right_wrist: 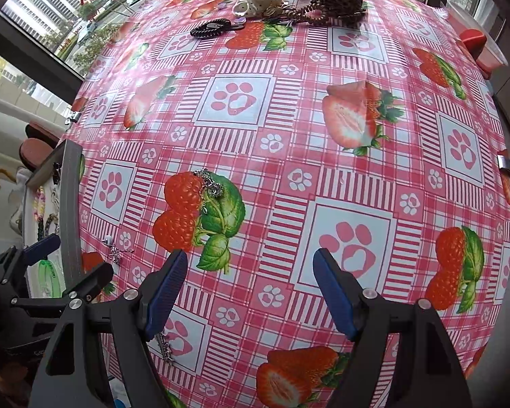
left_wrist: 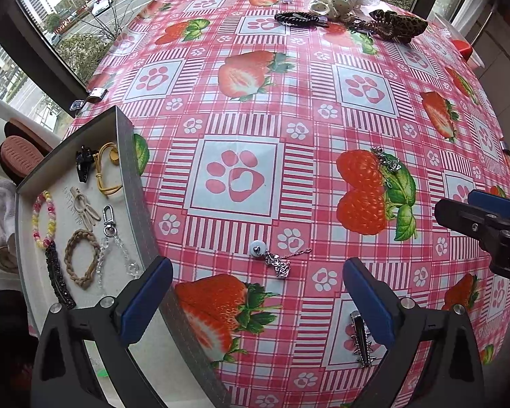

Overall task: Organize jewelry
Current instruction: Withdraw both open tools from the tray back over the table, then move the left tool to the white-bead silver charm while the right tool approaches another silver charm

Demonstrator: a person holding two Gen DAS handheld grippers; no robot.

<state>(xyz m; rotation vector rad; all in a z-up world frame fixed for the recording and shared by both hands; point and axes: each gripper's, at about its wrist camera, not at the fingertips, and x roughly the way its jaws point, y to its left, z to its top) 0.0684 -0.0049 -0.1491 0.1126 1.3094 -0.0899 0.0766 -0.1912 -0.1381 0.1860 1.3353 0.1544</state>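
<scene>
Both grippers point steeply down at the counter, covered with a pink strawberry-and-paw cloth. Left gripper: jaws released, wide apart, nothing between the blue pads; the left finger overhangs the grey rim of the tray, the right finger sits above the cloth. A silver pendant with a white bead lies on the cloth just ahead of the gap between the fingers, not touched. A black spiked hair clip lies partly under the right finger. Right gripper: jaws released, wide, empty, hovering over a paw-print square; its tip also shows at the right edge of the left wrist view. A silver chain piece rests on the printed raspberry ahead and left of it, well clear of the pads. Tray at the counter's left edge holds a bead bracelet, a braided tan hair tie, a clear crystal keychain, a yellow cord, and black clips. Far edge of the counter: a pile of scrunchies and hair ties, details possibly overlapping, hard to separate.
</scene>
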